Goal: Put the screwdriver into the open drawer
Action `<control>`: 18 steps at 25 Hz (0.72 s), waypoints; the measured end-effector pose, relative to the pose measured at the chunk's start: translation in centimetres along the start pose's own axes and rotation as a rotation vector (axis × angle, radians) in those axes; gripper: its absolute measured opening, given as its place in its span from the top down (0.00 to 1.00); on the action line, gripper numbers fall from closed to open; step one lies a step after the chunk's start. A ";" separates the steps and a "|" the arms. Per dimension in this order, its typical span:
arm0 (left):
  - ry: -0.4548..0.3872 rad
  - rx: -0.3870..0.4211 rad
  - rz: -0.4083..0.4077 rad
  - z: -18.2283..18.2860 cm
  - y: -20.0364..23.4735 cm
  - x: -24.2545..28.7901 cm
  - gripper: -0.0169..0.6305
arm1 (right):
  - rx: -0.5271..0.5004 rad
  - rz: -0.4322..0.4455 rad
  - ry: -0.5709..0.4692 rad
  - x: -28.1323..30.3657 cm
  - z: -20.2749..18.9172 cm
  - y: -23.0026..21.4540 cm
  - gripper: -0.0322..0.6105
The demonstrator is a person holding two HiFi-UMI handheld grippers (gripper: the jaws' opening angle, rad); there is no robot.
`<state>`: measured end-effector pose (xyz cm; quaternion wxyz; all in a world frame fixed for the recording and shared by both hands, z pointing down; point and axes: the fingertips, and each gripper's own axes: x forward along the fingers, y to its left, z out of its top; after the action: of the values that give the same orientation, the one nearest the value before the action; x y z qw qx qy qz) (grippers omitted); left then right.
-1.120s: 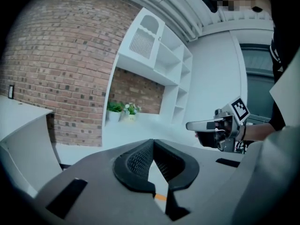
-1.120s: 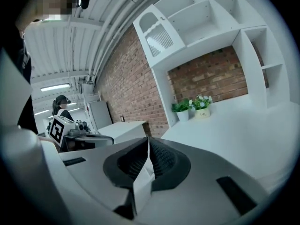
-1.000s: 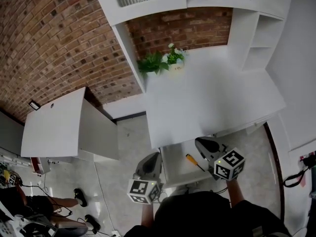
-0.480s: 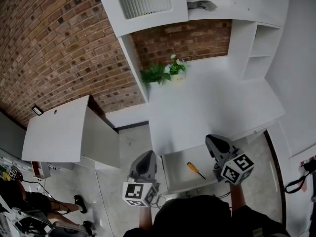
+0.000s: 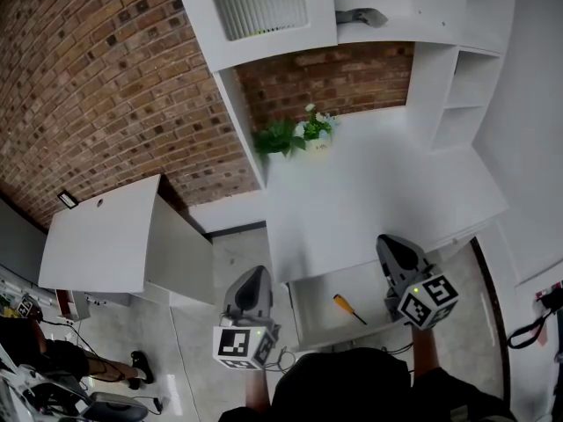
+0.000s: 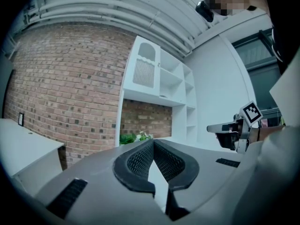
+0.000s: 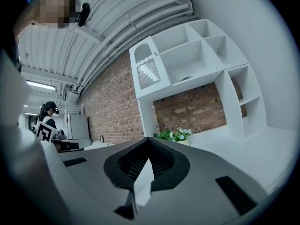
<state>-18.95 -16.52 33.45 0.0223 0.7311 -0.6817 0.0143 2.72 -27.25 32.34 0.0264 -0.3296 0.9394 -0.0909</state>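
The screwdriver (image 5: pixel 348 309), yellow-handled with a dark shaft, lies loose in the open white drawer (image 5: pixel 315 299) under the desk's front edge. My right gripper (image 5: pixel 392 248) hangs to the right of the drawer, level and shut, with nothing between its jaws (image 7: pixel 149 138). My left gripper (image 5: pixel 253 277) hangs left of the drawer over the floor, also shut and empty (image 6: pixel 153 141). Neither touches the screwdriver. In the left gripper view the right gripper (image 6: pixel 230 128) shows at the right.
The white desk (image 5: pixel 378 178) carries a potted plant (image 5: pixel 303 130) at its back left, against a brick wall. White shelves (image 5: pixel 457 69) rise above and to the right. A second white table (image 5: pixel 101 236) stands to the left. A cable (image 5: pixel 528 315) lies on the floor at right.
Both grippers have risen and drawn apart from the drawer, the right one away from the screwdriver. The screwdriver stays where it lay in the drawer.
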 end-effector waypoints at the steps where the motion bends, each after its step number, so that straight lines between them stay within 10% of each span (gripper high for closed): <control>1: 0.001 0.000 0.002 0.1 0.1 -0.1 0.96 | 0.002 -0.004 0.001 0.0 0.1 0.0 0.93; 18: 0.007 0.022 0.012 -0.2 0.3 0.8 0.96 | -0.016 0.001 -0.003 0.3 -0.1 -0.4 0.93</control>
<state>-19.21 -17.28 33.72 0.0163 0.7273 -0.6857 0.0247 2.68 -27.71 32.53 0.0253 -0.3293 0.9403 -0.0827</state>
